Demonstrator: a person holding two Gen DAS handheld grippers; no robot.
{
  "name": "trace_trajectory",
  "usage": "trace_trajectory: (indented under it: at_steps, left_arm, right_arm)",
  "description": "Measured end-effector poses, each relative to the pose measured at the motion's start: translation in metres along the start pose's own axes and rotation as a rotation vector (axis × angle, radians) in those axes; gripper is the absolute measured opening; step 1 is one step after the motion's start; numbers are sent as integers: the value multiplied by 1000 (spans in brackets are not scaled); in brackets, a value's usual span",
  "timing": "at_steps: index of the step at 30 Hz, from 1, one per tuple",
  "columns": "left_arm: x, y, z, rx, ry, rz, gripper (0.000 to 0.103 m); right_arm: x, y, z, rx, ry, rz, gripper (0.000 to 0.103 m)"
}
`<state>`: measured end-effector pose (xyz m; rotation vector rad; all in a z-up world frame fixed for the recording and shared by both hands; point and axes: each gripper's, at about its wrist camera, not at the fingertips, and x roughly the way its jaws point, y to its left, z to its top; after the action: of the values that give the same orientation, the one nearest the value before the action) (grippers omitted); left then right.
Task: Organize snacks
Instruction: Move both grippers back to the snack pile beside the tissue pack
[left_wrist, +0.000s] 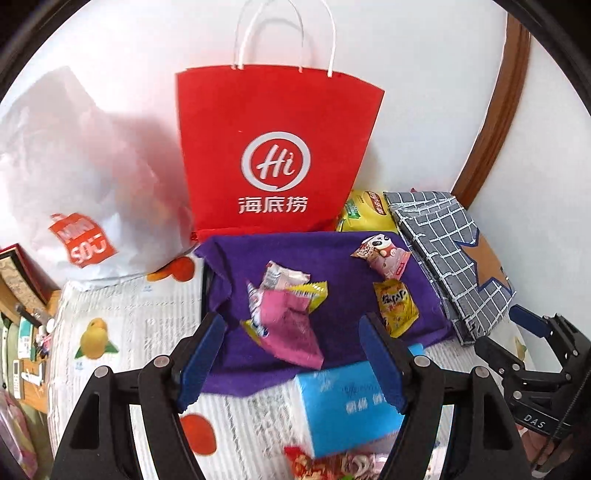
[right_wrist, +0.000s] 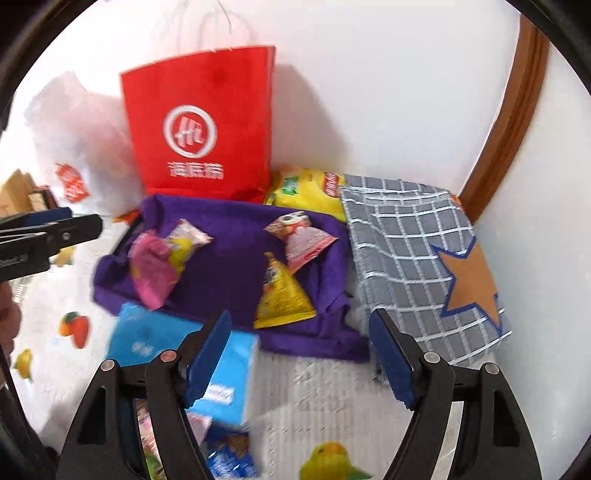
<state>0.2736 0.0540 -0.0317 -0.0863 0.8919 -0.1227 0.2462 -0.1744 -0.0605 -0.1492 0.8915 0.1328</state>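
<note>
While both our grippers hang in the air with nothing in them, the snacks wait on the purple cloth near the back edge of the tabletop. Our left gripper has its fingers spread wide, and so does our right gripper. A pink packet lies on a yellow one near the cloth's left side. A panda packet and a yellow chip packet lie near its right side. We think the cloth keeps the snacks in one spot. A blue tissue box sits at the cloth's front edge. A red paper bag stands behind, against the wall, maybe to hold snacks.
</note>
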Motion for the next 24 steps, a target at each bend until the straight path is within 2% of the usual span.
trace_trajectory:
  at_steps: [3, 6, 9, 12, 17, 20, 24]
  left_arm:
    - [-14, 6, -14, -12, -7, -6, 74]
    - [-24, 12, -29, -21, -8, 23, 74]
    - [-32, 18, -48, -29, 12, 11, 74]
    - [-37, 24, -65, -48, 23, 12, 74]
    - [-40, 36, -93, -79, 52, 22, 74]
    - [-38, 43, -107, -106, 68, 27, 74]
    - [-36, 47, -123, -116, 92, 42, 74]
  right_arm:
    - [-10, 4, -13, 28, -25, 18, 77]
    - [-13, 8, -25, 30, 11, 57, 77]
    - [-16, 10, -43, 48, 17, 113, 77]
    - [-15, 14, -60, 37, 45, 110, 77]
    - [-5, 14, -96, -4, 96, 77, 59]
    - [7, 12, -119, -6, 141, 101, 59]
    - [17, 14, -136, -2, 140, 139, 59]
